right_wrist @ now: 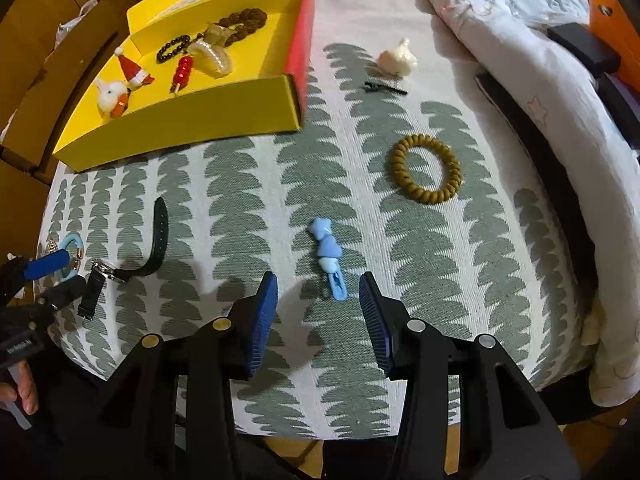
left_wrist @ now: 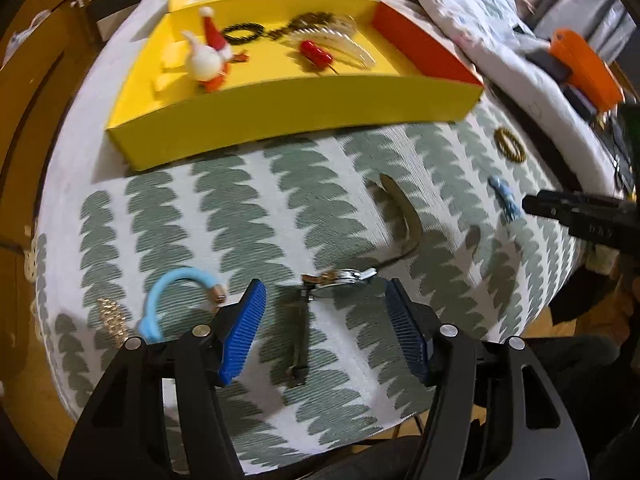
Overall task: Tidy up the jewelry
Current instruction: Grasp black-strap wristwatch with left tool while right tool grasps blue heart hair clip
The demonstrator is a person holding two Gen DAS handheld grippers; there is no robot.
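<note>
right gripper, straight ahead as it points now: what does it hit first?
Probably the blue hair clip. The right gripper is open, and the clip's near end lies on the cloth just ahead of the gap between its fingers. Height above the cloth is unclear, so it might pass over.

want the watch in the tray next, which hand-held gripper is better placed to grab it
Left. The left hand-held gripper is open right over the watch, its strap between the fingers. The right hand-held gripper is at the blue hair clip.

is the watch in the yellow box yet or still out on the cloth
Out. The watch lies flat on the patterned cloth, strap spread, between the left gripper's open fingers, well short of the yellow box.
</note>
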